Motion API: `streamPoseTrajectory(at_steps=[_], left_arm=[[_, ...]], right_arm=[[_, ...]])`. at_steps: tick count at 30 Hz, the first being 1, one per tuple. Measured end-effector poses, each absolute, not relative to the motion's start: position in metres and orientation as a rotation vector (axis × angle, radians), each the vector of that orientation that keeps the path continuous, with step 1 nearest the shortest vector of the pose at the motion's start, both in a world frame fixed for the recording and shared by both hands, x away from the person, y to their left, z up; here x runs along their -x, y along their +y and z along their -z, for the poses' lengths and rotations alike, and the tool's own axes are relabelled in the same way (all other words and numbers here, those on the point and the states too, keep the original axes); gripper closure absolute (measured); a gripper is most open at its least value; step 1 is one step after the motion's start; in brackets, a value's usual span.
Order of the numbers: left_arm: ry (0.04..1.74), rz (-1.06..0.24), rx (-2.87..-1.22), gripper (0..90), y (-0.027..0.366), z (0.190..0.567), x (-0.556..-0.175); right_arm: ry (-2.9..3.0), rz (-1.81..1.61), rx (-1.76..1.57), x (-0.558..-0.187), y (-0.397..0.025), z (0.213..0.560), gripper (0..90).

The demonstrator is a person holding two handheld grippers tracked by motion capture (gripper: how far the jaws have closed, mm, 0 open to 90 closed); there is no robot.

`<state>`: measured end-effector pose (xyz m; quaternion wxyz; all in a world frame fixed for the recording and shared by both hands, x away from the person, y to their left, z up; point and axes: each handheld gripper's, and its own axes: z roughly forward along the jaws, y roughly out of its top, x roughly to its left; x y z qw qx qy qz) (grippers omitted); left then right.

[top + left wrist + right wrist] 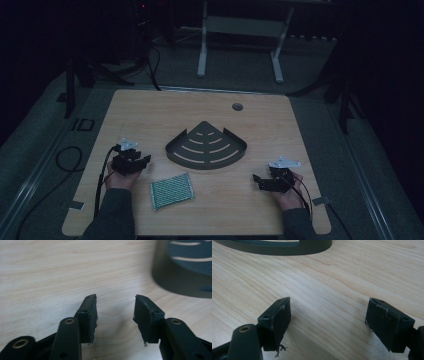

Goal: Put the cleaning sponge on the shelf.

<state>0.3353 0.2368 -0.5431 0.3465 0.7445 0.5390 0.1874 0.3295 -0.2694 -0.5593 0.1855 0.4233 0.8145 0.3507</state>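
Dim light is falling over the wooden worktop [150,115], where a dark fan-shaped rack [206,146] is lying in the middle. Near its left, a green mesh pad [172,191] is lying flat. The left tongs [131,161] are resting beside the pad, spread wide and empty; the right tongs [272,181] are sitting well apart, also gaping wide.

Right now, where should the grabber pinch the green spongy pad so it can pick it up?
Probably by an edge. The green pad lies flat on the table, so its top offers nothing to pinch. Its left short edge faces the left gripper, which is open and closest. Come in low from that side, one of the fingers over and one under the edge.
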Motion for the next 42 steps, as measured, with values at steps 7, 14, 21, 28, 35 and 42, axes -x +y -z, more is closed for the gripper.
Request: streamPoseTrajectory(at_steps=[7,14,21,28,35,42], left_arm=[[1.232,-0.458,-1.948,62.4,0.224,0.514,-0.313],[1.131,-0.321,-1.947,89.8,0.219,0.501,-0.306],[1.059,-0.3,-2.001,90.0,0.205,0.496,-0.298],[1.042,-0.24,-2.091,90.0,0.184,0.505,-0.296],[1.0,-0.211,-2.147,90.0,0.171,0.511,-0.291],[0.983,-0.174,-2.182,90.0,0.163,0.518,-0.286]], right_arm=[[2.295,-0.988,-1.188,-0.33,-0.27,0.559,19.8],[2.296,-0.987,-1.192,-0.33,-0.269,0.559,19.8],[2.295,-0.987,-1.19,-0.33,-0.27,0.559,19.8],[2.296,-0.988,-1.189,-0.33,-0.27,0.559,19.8],[2.295,-0.988,-1.189,-0.33,-0.27,0.559,19.8],[2.295,-0.988,-1.189,-0.33,-0.27,0.559,19.7]])
